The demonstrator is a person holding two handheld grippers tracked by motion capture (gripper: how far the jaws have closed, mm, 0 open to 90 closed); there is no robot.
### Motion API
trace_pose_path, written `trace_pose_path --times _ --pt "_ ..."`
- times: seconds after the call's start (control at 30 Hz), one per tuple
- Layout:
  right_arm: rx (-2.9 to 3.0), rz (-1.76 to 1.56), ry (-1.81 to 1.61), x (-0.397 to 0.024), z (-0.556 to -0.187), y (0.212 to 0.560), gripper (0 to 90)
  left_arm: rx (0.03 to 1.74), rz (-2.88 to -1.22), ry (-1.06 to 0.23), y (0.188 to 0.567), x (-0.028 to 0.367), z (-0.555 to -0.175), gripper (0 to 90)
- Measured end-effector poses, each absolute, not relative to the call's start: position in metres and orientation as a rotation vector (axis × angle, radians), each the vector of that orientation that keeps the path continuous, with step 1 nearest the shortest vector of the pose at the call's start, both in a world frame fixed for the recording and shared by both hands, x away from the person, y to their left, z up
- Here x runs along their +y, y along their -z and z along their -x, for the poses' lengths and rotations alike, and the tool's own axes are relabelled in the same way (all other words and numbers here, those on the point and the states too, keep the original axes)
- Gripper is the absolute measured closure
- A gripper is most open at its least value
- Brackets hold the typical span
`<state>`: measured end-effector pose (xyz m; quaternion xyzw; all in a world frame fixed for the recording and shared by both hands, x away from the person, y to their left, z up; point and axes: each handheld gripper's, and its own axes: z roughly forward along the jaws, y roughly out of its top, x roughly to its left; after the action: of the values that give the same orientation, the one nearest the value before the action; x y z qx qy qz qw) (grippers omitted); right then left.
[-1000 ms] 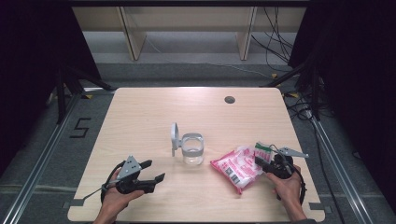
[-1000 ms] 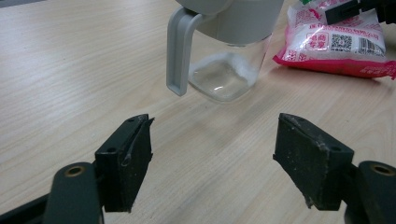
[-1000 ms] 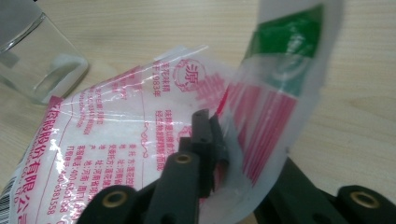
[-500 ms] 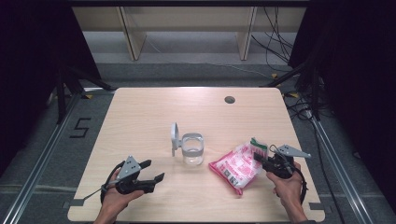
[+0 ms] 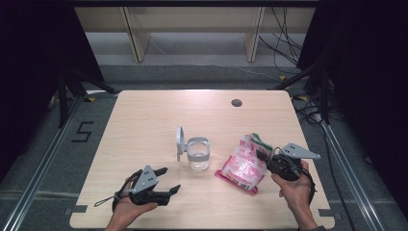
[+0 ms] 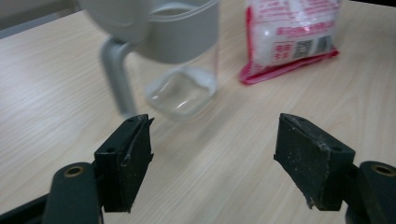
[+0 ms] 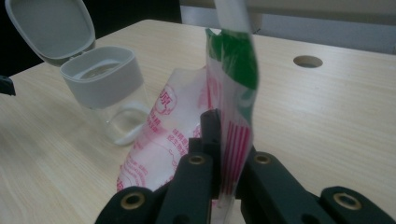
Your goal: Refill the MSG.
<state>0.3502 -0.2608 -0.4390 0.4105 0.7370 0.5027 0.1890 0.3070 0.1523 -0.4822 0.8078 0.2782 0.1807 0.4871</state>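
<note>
A clear jar point(image 5: 197, 153) with a grey collar stands mid-table, and its hinged lid point(image 5: 179, 142) is flipped up on its left. A pink and white bag point(image 5: 243, 163) with a green top lies right of the jar. My right gripper point(image 5: 262, 156) is shut on the bag's top edge point(image 7: 231, 70) and holds that end off the wood, while the bottom of the bag rests on the table. My left gripper point(image 5: 169, 179) hovers near the front edge, open, with nothing between its jaws. In the left gripper view it point(image 6: 215, 126) points at the jar point(image 6: 180, 70) and the bag point(image 6: 289, 37).
A round cable hole point(image 5: 236, 102) sits at the back right of the wooden table point(image 5: 144, 120). Cables trail on the floor to the right. Beyond the far edge stand shelf legs point(image 5: 136, 38). A "5" point(image 5: 82, 131) is marked on the floor at left.
My right gripper has risen and pulled the bag's top end up, so the bag now stands tilted instead of lying flat. My left gripper has edged slightly right, towards the jar.
</note>
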Motion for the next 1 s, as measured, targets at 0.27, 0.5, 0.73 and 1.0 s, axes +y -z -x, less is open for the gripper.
trace_pose_path --times 0.27,0.5,0.73,1.0 --pt "2.081 -1.041 -1.405 -0.247 -0.359 0.424 90.0 0.617 -1.984 -0.419 0.484 0.123 -0.310 26.3" --pt "2.143 -0.999 -1.369 -0.237 -0.359 0.406 90.0 0.619 -1.985 -0.397 0.489 0.109 -0.313 26.4" --pt "2.153 -0.892 -1.325 -0.229 -0.358 0.385 90.0 0.620 -2.005 -0.404 0.500 0.082 -0.315 26.4" --pt "2.170 -0.860 -1.315 -0.230 -0.354 0.365 90.0 0.624 -1.979 -0.387 0.503 0.049 -0.321 26.6"
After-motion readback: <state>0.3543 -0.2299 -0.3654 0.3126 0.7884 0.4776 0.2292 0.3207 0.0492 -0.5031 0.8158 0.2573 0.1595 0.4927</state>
